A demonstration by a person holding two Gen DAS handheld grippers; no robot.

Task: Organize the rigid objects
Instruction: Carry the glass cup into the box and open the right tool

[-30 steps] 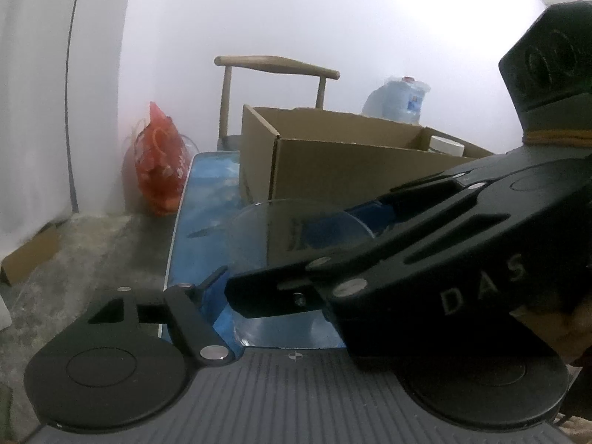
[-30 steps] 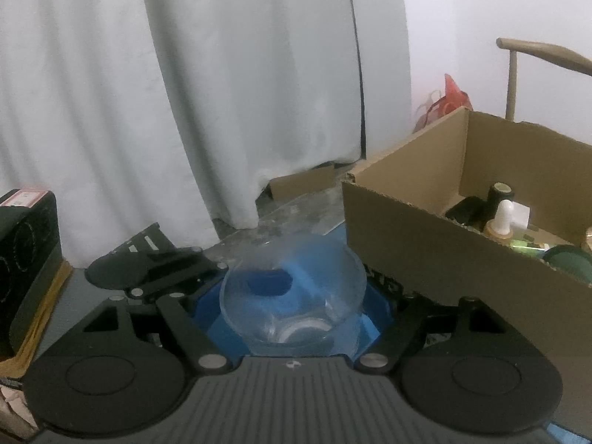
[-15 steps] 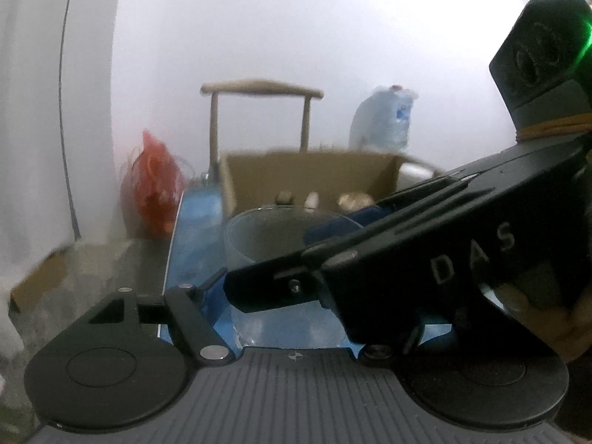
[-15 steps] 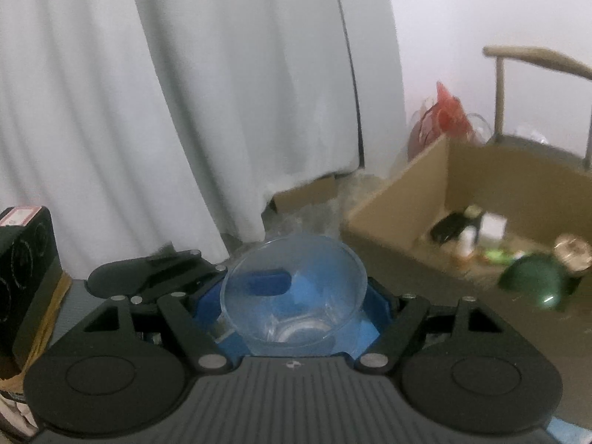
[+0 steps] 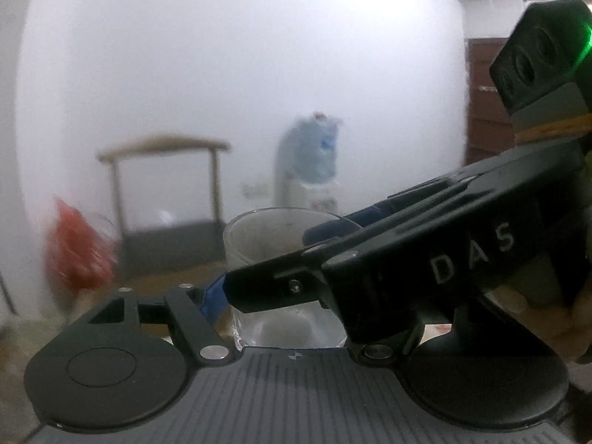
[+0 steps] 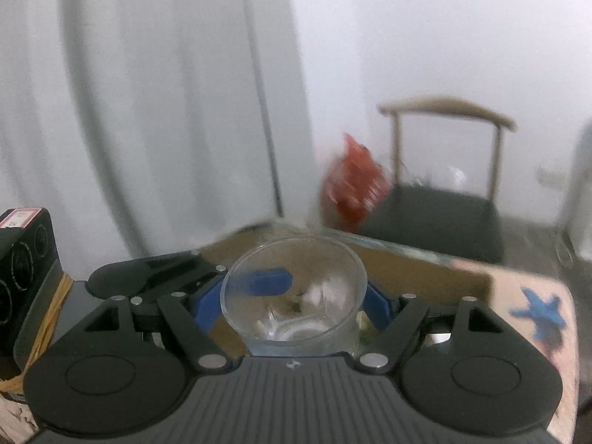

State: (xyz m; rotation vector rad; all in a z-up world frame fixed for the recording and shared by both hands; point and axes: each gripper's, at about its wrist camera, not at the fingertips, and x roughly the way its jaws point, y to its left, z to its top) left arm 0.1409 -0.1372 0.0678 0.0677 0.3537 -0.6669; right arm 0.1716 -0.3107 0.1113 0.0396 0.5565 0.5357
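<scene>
A clear drinking glass (image 6: 294, 296) is held upright between both grippers. My right gripper (image 6: 292, 296) is shut on it, its blue fingers (image 6: 375, 301) against the sides. In the left wrist view the same glass (image 5: 281, 255) sits between the left gripper's (image 5: 285, 296) blue fingers (image 5: 212, 292), and the right gripper's black body (image 5: 444, 259) crosses in front of it. The cardboard box (image 6: 407, 270) lies just beyond and below the glass; only a blurred brown edge shows.
A wooden chair (image 6: 444, 185) with a dark seat stands behind, with a red bag (image 6: 355, 185) beside it. A water bottle (image 5: 310, 155) stands by the white wall. A patterned table surface (image 6: 536, 307) is at the right. White curtains hang at the left.
Both grippers have risen and tilted with the glass. The cardboard box has dropped from mid-frame to the bottom edge; the background is motion-blurred.
</scene>
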